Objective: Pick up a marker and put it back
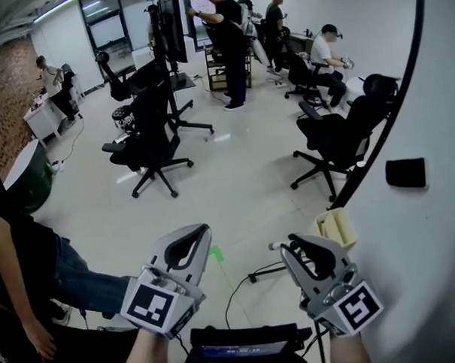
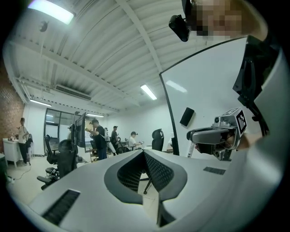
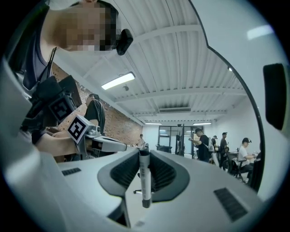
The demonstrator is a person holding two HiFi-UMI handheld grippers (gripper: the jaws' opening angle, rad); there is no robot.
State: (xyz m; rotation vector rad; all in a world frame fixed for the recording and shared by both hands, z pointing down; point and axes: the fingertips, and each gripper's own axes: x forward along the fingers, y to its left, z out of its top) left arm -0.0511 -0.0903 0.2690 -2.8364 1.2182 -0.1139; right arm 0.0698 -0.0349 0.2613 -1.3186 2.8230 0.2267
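Marker [image 3: 144,179], its print unreadable, sits clamped in the right claw [image 3: 144,154]; left claw [image 2: 144,153] closed, empty.

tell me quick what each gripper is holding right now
Left gripper: closed, nothing between its jaws.
Right gripper: closed on a slim white marker with dark ends.

White marker [image 3: 144,181] upright in right tongs [image 3: 144,155]
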